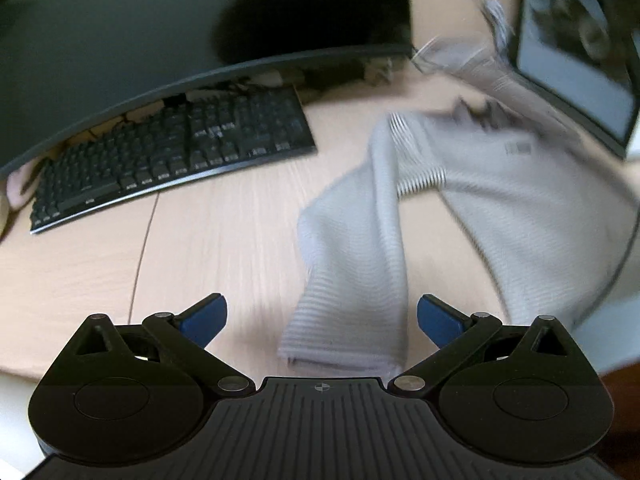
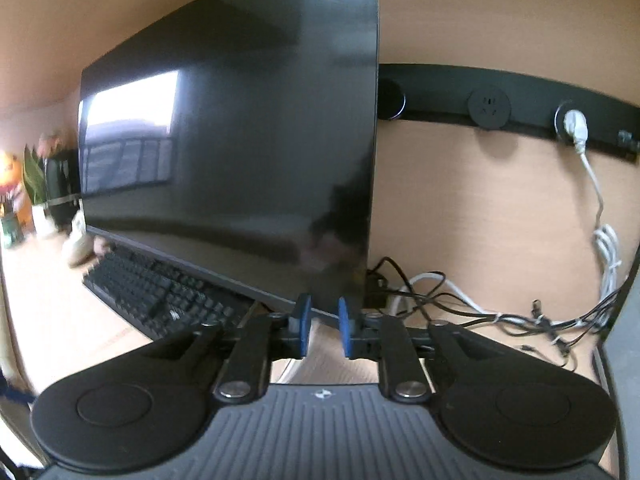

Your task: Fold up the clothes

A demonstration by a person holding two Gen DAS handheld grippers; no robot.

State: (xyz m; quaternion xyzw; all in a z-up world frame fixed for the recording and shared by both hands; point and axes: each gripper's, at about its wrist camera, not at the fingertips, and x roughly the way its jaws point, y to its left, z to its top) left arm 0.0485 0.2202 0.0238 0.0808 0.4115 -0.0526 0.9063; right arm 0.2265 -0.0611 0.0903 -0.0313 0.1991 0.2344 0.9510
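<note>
A: Start at the jaws. What is the left gripper [image 1: 322,322] doing?

B: Its blue pads stand spread wide with nothing pinched. The ribbed cuff of the grey sweater's sleeve [image 1: 348,280] lies on the desk [image 1: 224,232] right between them, just ahead of the tips.

A: And the sleeve's long axis?

B: It runs away from the jaws — up toward the sweater [image 1: 520,184] body, which sits to the right of the keyboard [image 1: 172,156]. So I judge the left hand is the nearer one for any pinch on that cuff.

A: The right gripper [image 2: 323,326]?

B: Jaws a narrow gap apart, nothing between the pads. It faces the monitor [image 2: 240,140], above the keyboard's right end, with cables [image 2: 480,312] to the right of the monitor. No sweater shows in its view.

A: Any containers?

B: None visible — only the bare desk.
</note>
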